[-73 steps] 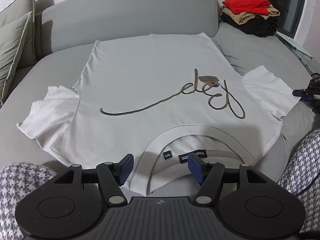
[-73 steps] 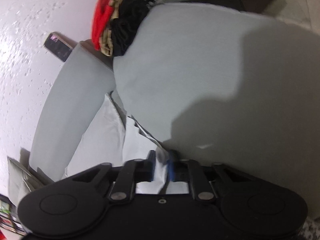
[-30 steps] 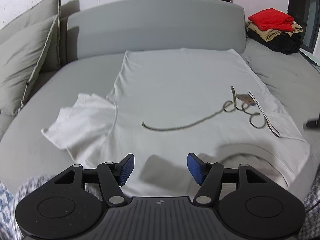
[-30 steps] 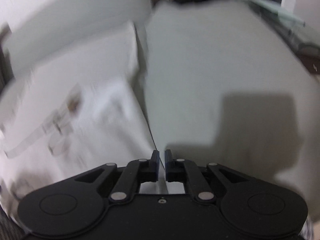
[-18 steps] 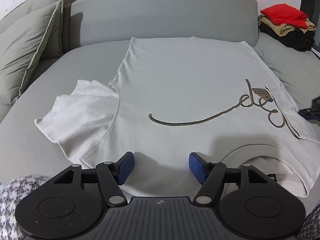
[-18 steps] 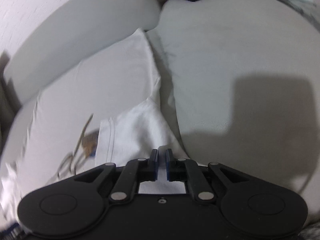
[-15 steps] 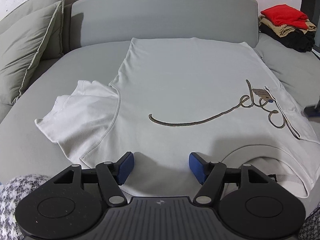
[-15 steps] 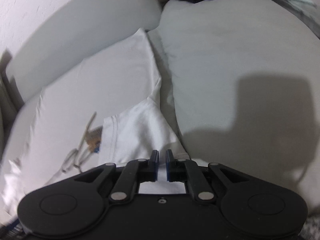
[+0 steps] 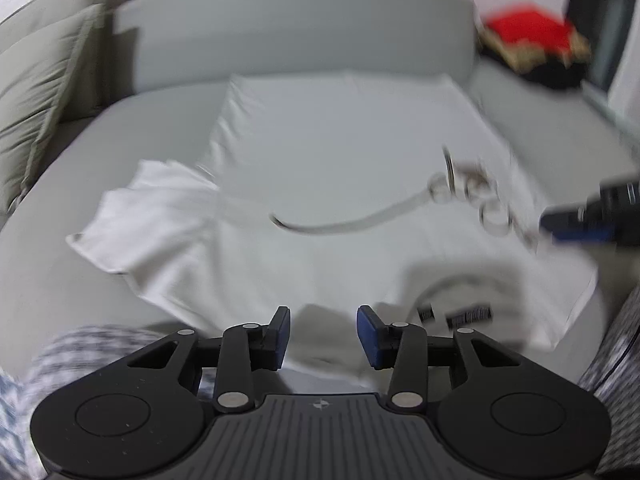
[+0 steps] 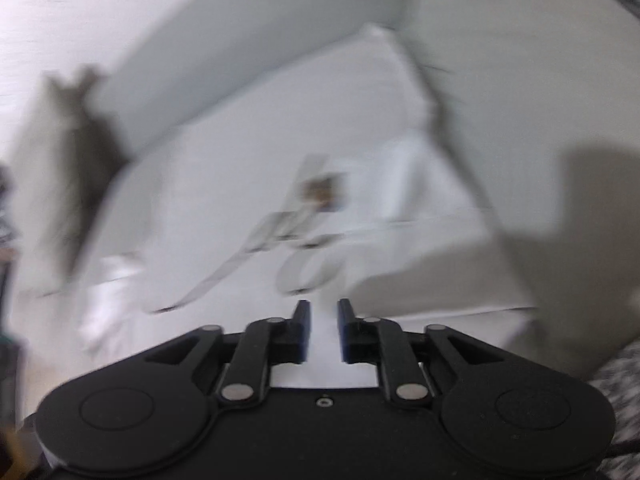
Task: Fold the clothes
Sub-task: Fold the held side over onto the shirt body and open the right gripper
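A white t-shirt [image 9: 340, 168] with a script logo [image 9: 460, 196] lies flat on the grey sofa, collar towards me. Its right sleeve is folded in over the body [image 10: 416, 184]; its left sleeve [image 9: 144, 216] lies spread out. My left gripper [image 9: 323, 334] is open and empty above the shirt's near edge, left of the collar [image 9: 456, 312]. My right gripper [image 10: 323, 330] is open with a narrow gap, empty, over the shirt near the logo [image 10: 296, 236]. It also shows at the right edge of the left wrist view [image 9: 580, 220]. Both views are motion-blurred.
A stack of folded clothes, red on top [image 9: 528, 36], sits at the sofa's far right. Grey-green cushions [image 9: 36, 92] lean at the far left. The grey backrest [image 9: 296, 36] runs behind the shirt. Houndstooth fabric [image 9: 80, 348] shows at the lower corners.
My right gripper has opened and let go of the right sleeve, which now lies folded over the body, then swung left over the shirt. My left gripper shifted slightly, still open.
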Demonstrator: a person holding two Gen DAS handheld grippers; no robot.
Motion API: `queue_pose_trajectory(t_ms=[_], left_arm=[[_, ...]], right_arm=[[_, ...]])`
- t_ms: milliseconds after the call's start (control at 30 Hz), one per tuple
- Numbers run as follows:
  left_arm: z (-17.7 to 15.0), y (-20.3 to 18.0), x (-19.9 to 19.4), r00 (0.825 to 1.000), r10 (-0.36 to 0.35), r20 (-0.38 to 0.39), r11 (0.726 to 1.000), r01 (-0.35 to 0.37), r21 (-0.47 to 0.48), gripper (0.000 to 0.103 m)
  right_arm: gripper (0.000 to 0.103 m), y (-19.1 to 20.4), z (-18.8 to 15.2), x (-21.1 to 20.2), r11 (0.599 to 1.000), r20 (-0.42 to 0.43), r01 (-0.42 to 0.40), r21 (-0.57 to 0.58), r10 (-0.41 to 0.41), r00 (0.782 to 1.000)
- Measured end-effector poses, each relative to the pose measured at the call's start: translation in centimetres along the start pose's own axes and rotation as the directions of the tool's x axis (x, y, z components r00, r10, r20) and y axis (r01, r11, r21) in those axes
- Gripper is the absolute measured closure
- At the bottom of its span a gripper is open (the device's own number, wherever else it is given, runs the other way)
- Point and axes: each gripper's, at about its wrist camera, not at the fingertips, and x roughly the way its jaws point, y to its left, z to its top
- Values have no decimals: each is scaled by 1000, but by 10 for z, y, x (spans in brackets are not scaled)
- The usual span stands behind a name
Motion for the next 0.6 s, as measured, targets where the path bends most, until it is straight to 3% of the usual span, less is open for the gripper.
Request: queue_pose_trajectory(t_ms=[33,100,133,233,300,367,567,600], left_arm=[[3,16,-8,1000,6,30,998,-4,-57,60],[8,51,-22,995,33,92,985,-16,-174,45],[8,71,-25,993,51,106,968,-23,-249,44],[6,133,-27,987,106,117,888,-40,-458,43],[3,170,-20,984,140,113,828,-54,-559,43],[2,197,-4,985,145,94,788,-57,-614,45],[8,245,40,993,-1,118,691,86,-718,47],[12,246,47,994,-28,109,691,98,-716,49]], right_arm=[[66,6,-3,-4,999,10,-34,-15,34,999],[64,11,-6,-5,996,17,-92,-5,93,996],[64,12,-5,-1,993,16,-114,17,114,993],[58,15,-3,10,981,20,-171,89,170,985],[54,18,-6,7,971,23,-198,134,196,980],[54,17,-6,12,968,13,-203,150,203,979],[54,11,-2,28,971,-2,-170,170,173,985],[54,10,-2,29,971,0,-166,174,169,986]])
